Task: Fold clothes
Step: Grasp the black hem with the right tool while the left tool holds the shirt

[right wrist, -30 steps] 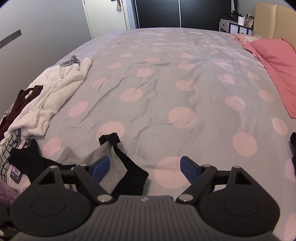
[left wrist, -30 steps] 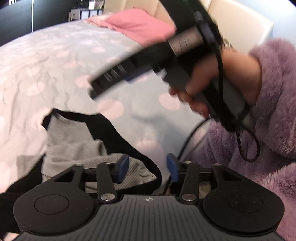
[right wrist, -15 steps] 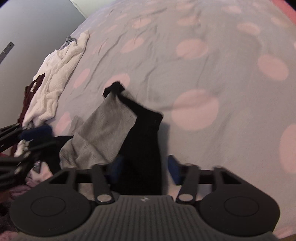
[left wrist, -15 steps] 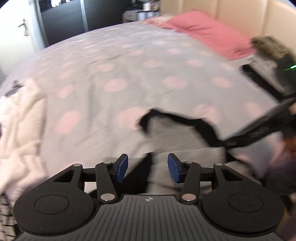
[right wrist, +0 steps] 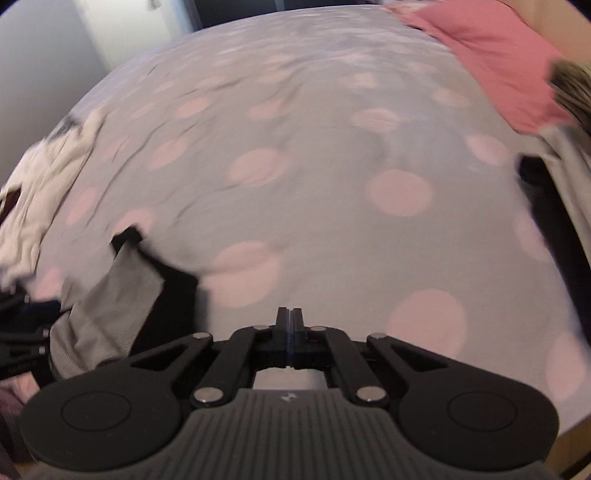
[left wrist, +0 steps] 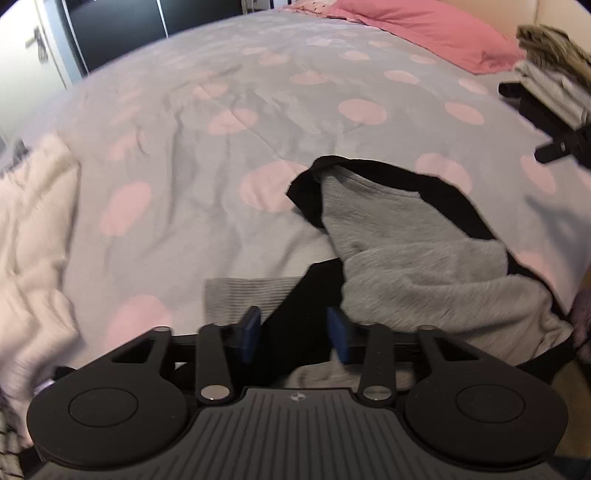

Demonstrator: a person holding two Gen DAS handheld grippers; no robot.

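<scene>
**Q:** Bedroom setting, then. What is the working surface?

**A:** A bed covered by a grey duvet with pink dots (left wrist: 229, 155), serving as the folding surface. A pink pillow (left wrist: 424, 29) lies at its far end, and a stack of folded clothes (left wrist: 546, 85) sits at the right edge, judged to be finished items set aside so the middle stays free. A heap of white laundry (left wrist: 33, 236) waits along the left edge.

**Q:** Where is the garment in hand?

**A:** The grey-and-black top (left wrist: 406, 251) lies crumpled on the near part of the duvet, one black-edged corner reaching toward the centre. It is not yet spread flat, so folding proper appears not to have begun.

**Q:** How do the grippers stand?

**A:** The left gripper (left wrist: 293, 334) has its jaws spread, with a black band of the garment lying in the gap between the blue pads (left wrist: 251, 332); nothing is pinched. This placement suggests an approach to grasp that edge. The right gripper (right wrist: 290, 334) has its jaws pressed together. No cloth is visible between the fingertips, and the garment (right wrist: 122, 295) lies just to their left, apart from them.

**Q:** What does the next move call for?

**A:** Probably two grips on opposite edges, to pull the cloth out flat.
</scene>
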